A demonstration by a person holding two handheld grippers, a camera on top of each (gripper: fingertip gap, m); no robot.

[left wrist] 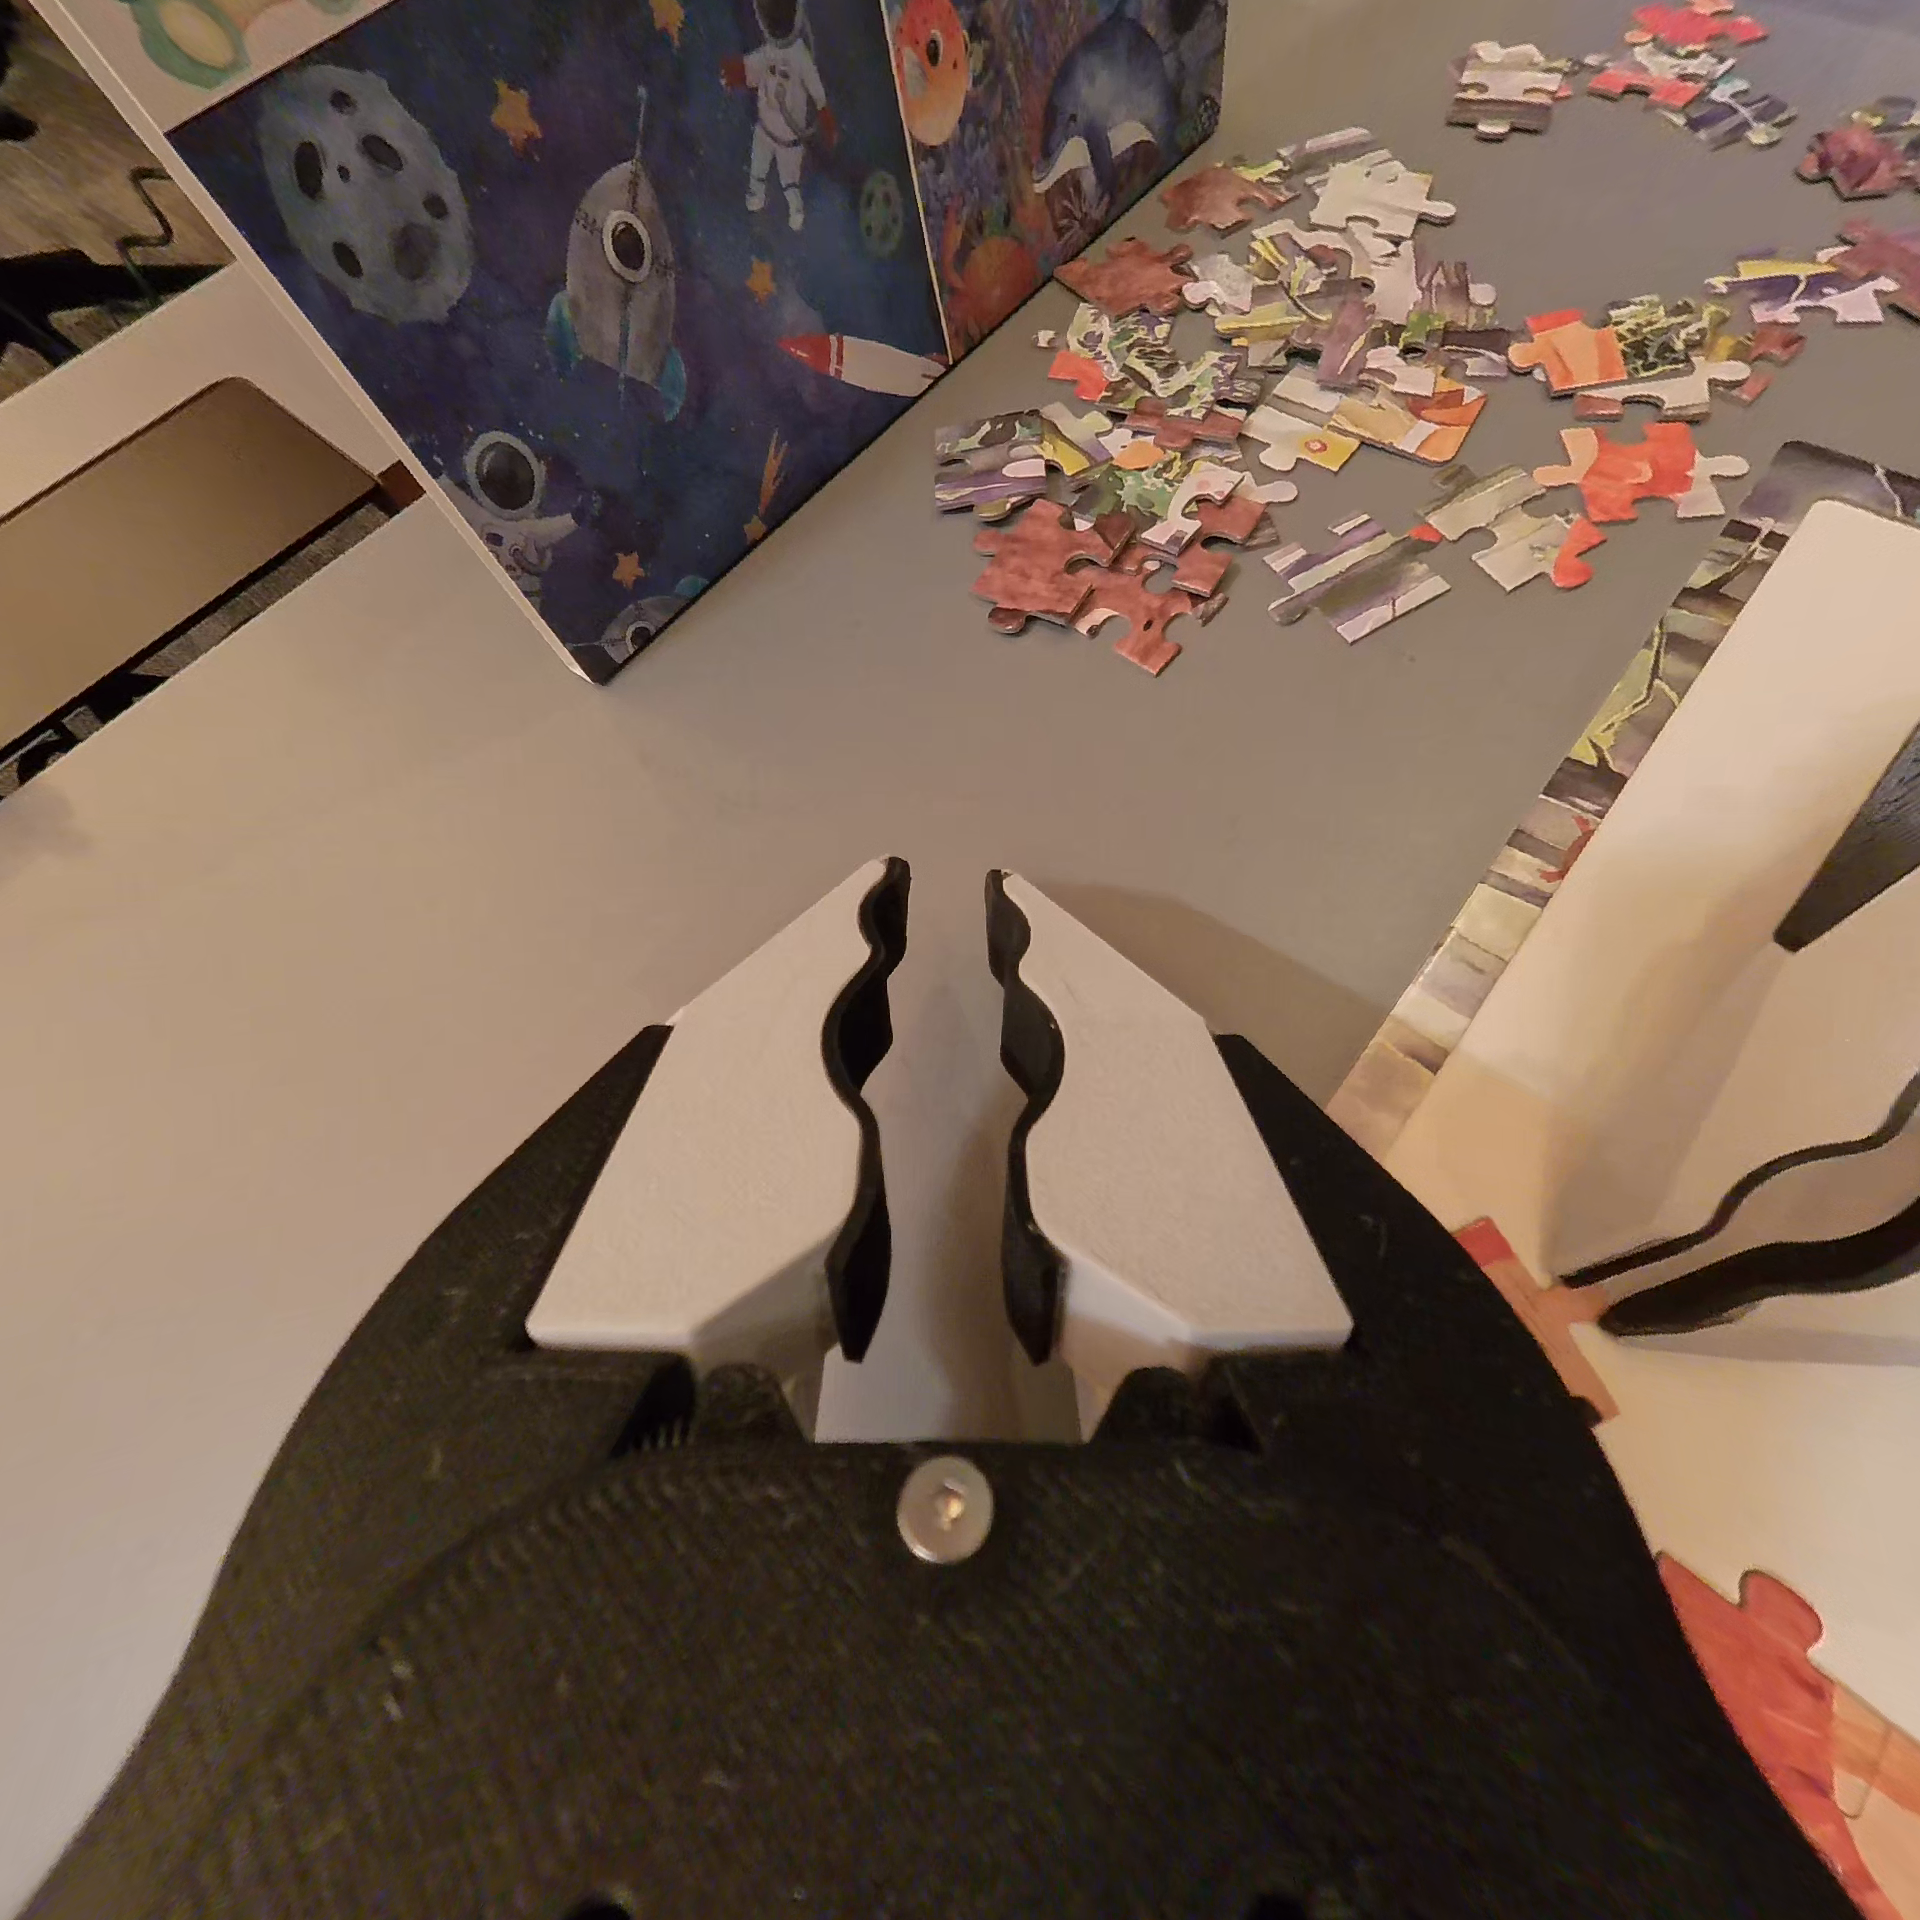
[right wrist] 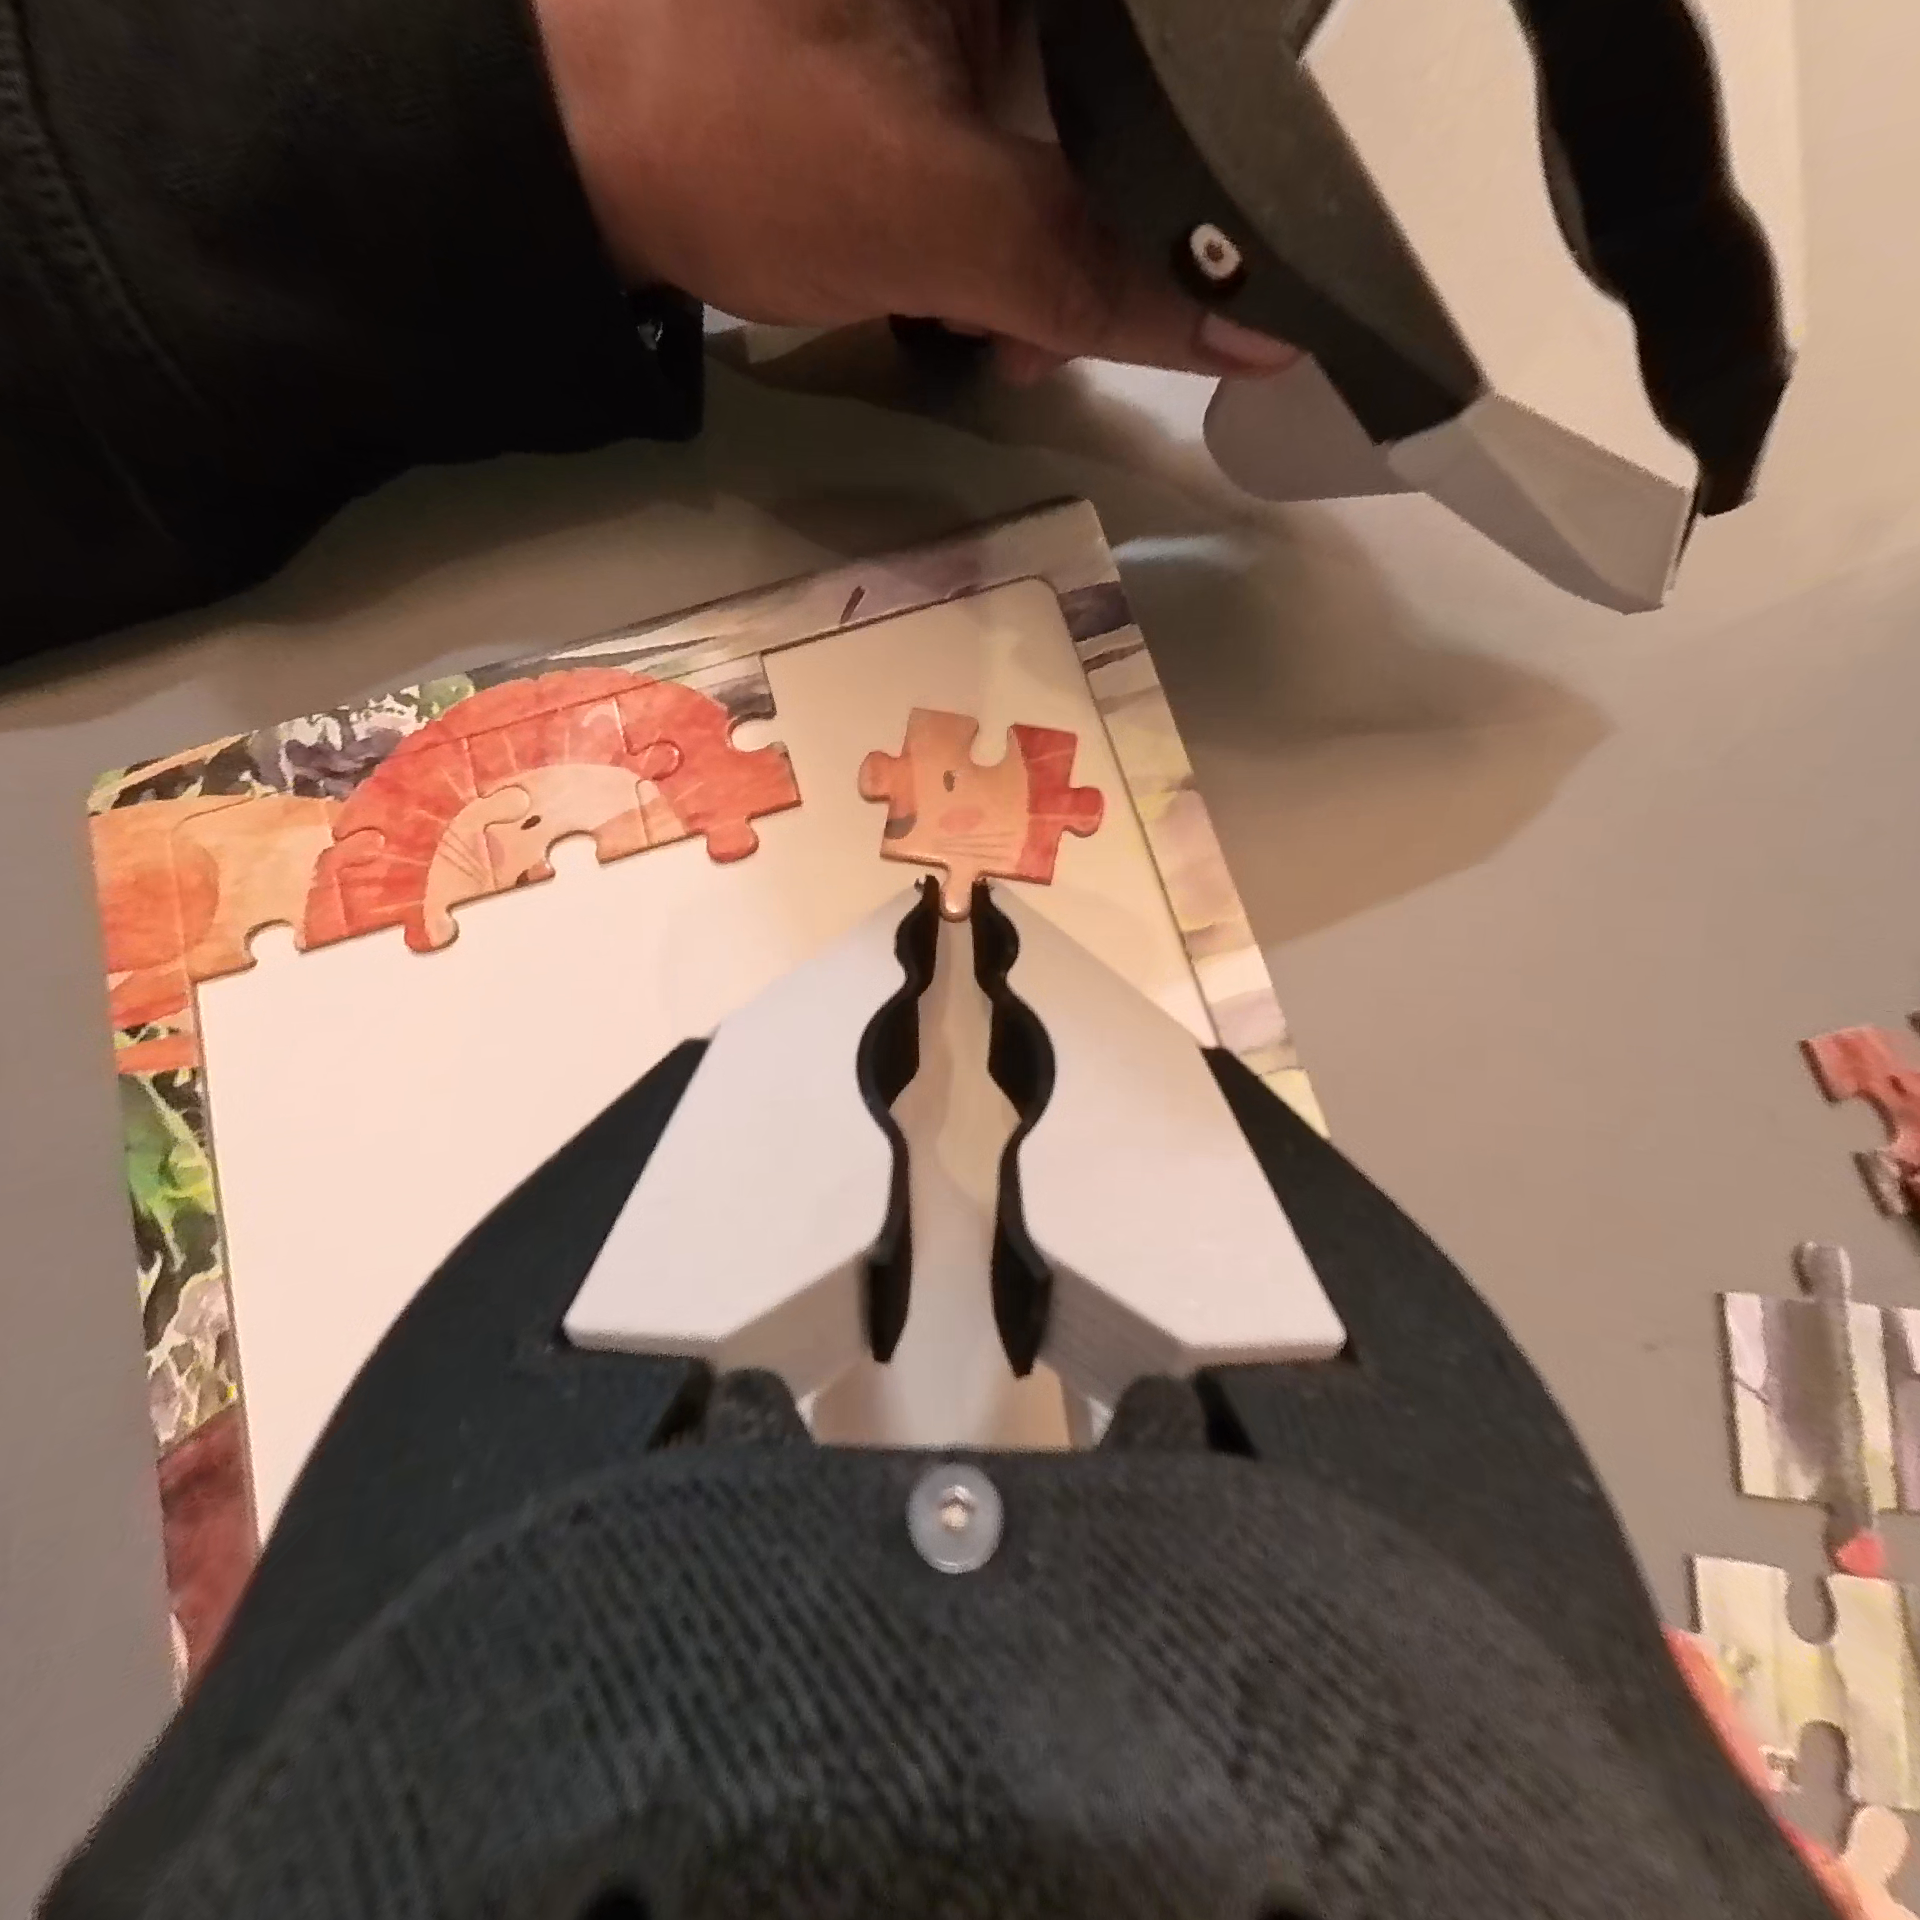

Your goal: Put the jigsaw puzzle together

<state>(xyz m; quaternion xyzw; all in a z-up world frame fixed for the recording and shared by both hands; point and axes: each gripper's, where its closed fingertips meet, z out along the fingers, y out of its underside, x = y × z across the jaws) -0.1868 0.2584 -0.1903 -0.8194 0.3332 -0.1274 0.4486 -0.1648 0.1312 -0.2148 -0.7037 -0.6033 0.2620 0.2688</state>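
Observation:
My right gripper (right wrist: 951, 906) is shut on the bottom tab of an orange puzzle piece (right wrist: 977, 810) with an animal face. It holds the piece low over the white floor of the puzzle tray (right wrist: 499, 1101), near the tray's far right corner. A row of joined orange pieces (right wrist: 561, 800) lies along the tray's far edge, a small gap left of the held piece. My left gripper (left wrist: 945, 881) is empty, its jaws a narrow gap apart, above bare table left of the tray (left wrist: 1558, 810). It also shows in the right wrist view (right wrist: 1704, 509).
A heap of loose pieces (left wrist: 1247, 416) lies beyond the tray, with more at the far right (left wrist: 1621, 73). A space-patterned box (left wrist: 582, 312) and a sea-patterned box (left wrist: 1049, 135) stand at the back. A hand (right wrist: 883, 208) holds the left gripper. Loose pieces (right wrist: 1808, 1403) lie right of the tray.

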